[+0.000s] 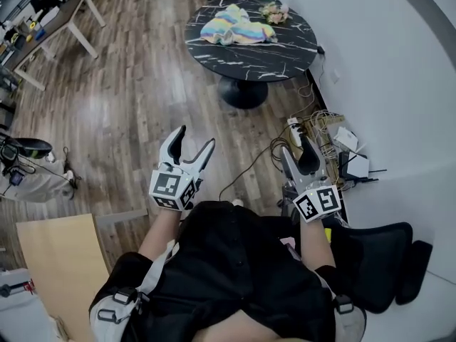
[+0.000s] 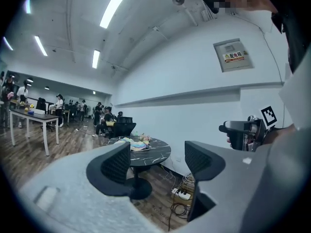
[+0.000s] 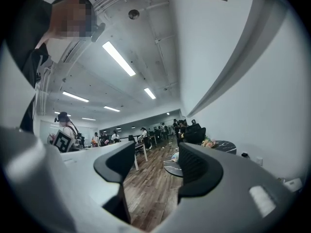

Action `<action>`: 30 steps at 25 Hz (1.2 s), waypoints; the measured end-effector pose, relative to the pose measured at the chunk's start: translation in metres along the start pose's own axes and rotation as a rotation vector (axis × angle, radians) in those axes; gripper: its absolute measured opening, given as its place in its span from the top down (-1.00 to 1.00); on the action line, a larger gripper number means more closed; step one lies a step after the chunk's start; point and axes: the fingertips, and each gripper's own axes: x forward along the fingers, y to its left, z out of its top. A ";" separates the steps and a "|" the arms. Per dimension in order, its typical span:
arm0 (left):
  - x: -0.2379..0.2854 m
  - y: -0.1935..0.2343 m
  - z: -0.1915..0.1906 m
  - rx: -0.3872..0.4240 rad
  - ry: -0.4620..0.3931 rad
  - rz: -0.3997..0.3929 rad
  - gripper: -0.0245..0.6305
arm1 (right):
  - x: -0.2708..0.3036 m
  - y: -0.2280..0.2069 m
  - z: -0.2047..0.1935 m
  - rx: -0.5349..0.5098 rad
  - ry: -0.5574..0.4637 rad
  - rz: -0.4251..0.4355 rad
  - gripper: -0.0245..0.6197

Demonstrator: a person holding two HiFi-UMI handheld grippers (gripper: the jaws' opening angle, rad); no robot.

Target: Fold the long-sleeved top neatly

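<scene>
Hand-held grippers [image 1: 197,135] [image 1: 296,144] gape, well short of table [image 1: 242,64].

Nothing here that you can read: the red-and-green label [image 2: 234,57] on the wall box [image 2: 233,66], upper right of your left gripper view, is too small.

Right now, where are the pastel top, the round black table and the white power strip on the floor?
pastel top [image 1: 235,28]: head view, middle of the crumpled cloth.
round black table [image 1: 249,61]: head view, bare marbled surface near its front edge.
white power strip [image 2: 181,194]: left gripper view, its top face.
</scene>
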 end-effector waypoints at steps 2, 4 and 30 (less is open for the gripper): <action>0.008 -0.006 -0.002 0.024 0.009 0.002 -0.17 | -0.005 -0.014 0.000 -0.002 0.006 -0.002 0.06; 0.012 -0.009 -0.003 0.035 0.022 0.002 -0.17 | -0.010 -0.024 0.001 0.023 0.005 -0.010 0.06; 0.165 0.115 0.013 0.012 0.016 -0.065 -0.25 | 0.153 -0.091 0.015 -0.053 -0.002 -0.091 0.06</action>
